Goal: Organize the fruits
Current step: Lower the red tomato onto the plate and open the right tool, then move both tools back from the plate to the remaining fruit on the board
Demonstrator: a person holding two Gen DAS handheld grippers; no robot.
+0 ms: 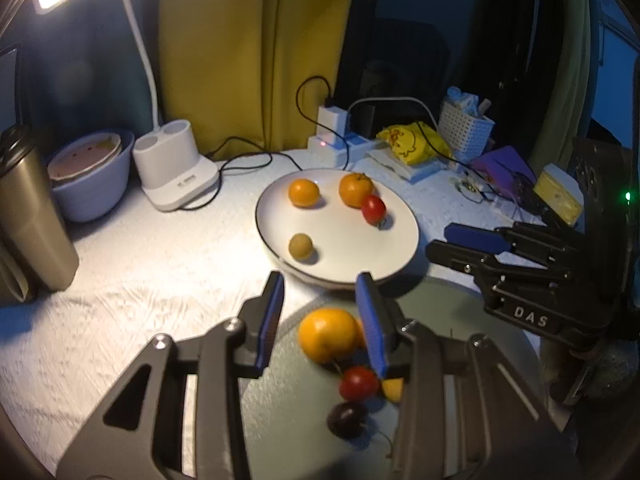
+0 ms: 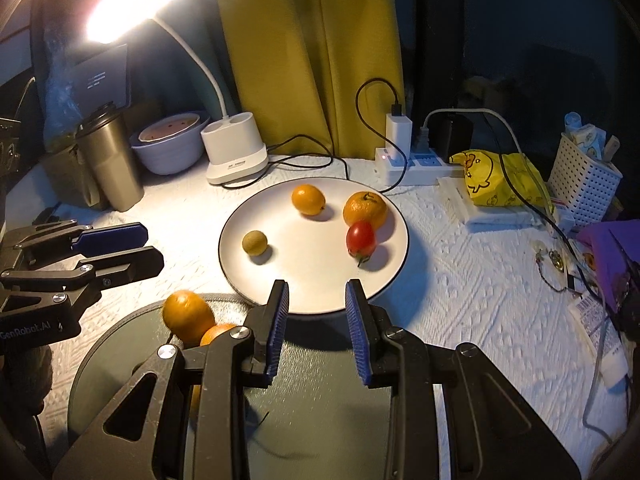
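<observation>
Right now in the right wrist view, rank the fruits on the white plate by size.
1. Stemmed orange, slightly the largest.
2. Other orange; close to the first, so that order is unsure.
3. Tomato.
4. Small tan fruit.
All lie on the white plate.

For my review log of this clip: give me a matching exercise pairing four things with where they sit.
Things:
1. dark cherry
2. small green-brown fruit
3. desk lamp base
4. yellow duck bag

Places:
A. on the white plate
B. on the dark round tray
C. beside the white basket
D. next to the lilac bowl

Pairs: 1-B, 2-A, 3-D, 4-C
</observation>
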